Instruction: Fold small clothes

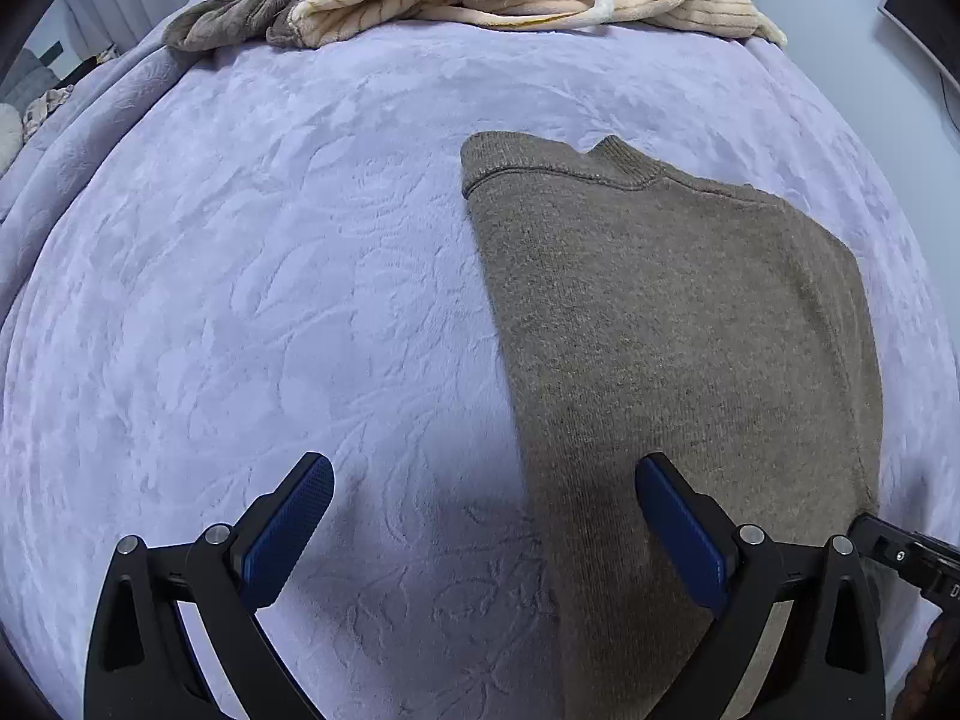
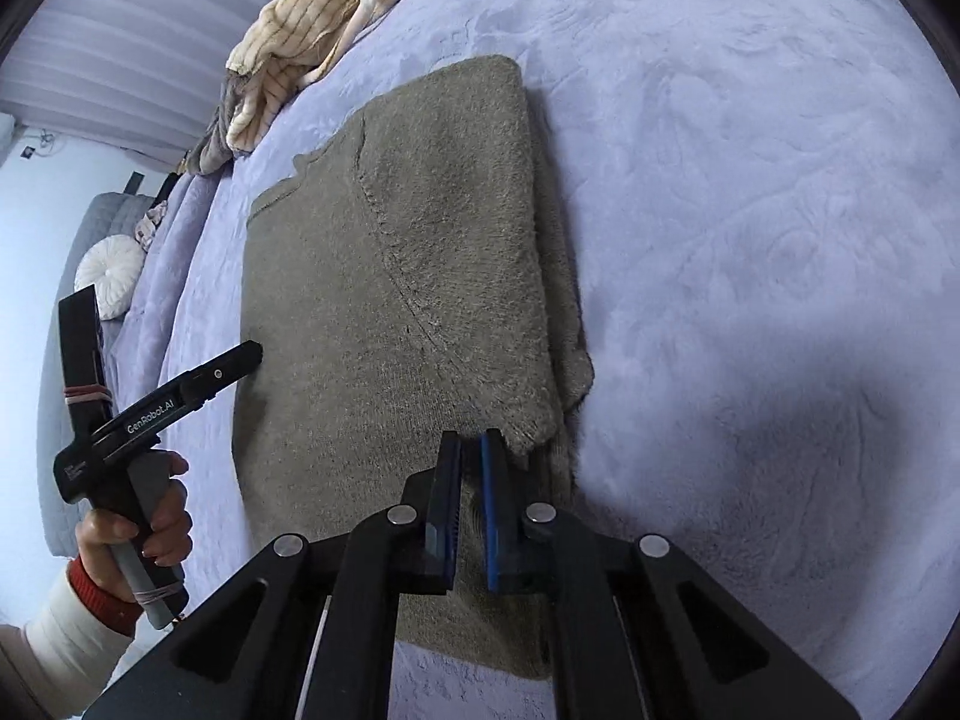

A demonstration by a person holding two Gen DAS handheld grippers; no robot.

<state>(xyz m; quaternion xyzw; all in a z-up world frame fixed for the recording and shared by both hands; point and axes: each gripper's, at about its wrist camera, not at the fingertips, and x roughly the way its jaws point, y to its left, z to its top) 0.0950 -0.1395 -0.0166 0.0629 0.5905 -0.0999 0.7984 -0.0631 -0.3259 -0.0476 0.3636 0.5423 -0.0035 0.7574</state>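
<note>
Right wrist view shows the right tool [image 2: 471, 450] nearly closed over the near edge of the grey-brown knit sweater [image 2: 384, 276], its blue pads at the corner of the sleeve flap that lies folded across the sweater's body; whether cloth is pinched between the pads I cannot tell. The sweater lies flat on the lavender bed blanket [image 2: 750, 210], collar away from the tools, and a heap of cream and grey fleece clothes [image 2: 312, 18] sits beyond the collar. Seen from the same view, the left tool [image 2: 240, 360] is held by the person's left hand [image 2: 144, 516] just beside the sweater's left edge. Left wrist view shows that tool [image 1: 483, 516] wide open and empty, one finger above the sweater, the other above bare blanket. The knit looks soft, limp and light, with a grippy nap, so it should sag wherever it is unsupported. A sensible hold is probably the two hem corners, pinching through all layers, then carrying the hem toward the collar.
</note>
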